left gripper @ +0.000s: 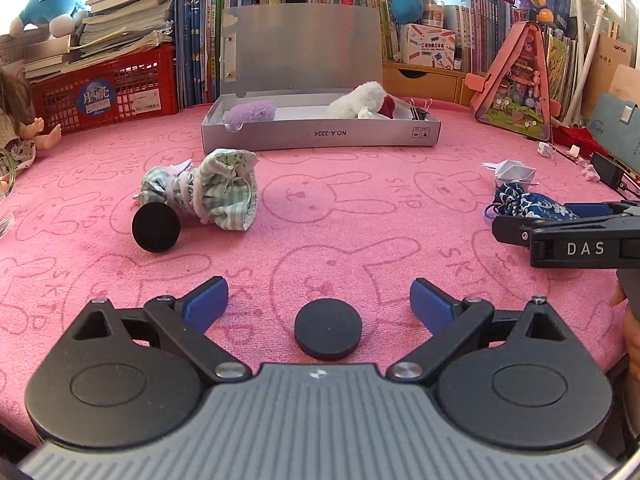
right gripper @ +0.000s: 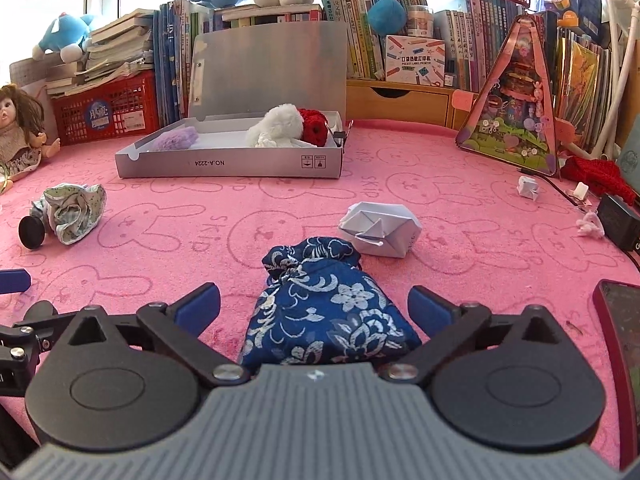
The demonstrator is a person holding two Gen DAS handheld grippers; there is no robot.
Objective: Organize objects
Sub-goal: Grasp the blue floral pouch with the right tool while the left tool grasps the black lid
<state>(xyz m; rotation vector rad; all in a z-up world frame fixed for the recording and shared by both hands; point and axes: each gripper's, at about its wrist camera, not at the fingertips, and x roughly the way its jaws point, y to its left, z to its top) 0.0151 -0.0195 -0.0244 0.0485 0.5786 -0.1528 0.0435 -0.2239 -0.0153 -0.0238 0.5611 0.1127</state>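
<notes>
blue pouch (right gripper: 324, 312) lies lengthwise between the wide-open right tool (right gripper: 314, 308), tied neck pointing away.

Both wrist cameras are sitting low over the pink cloth (left gripper: 360, 208), looking forward and slightly down toward the box (left gripper: 320, 136) at twelve o'clock. The left view is catching the right gripper (left gripper: 560, 236) at three o'clock; both are sharing the box (right gripper: 228, 164) and bookshelf.
</notes>
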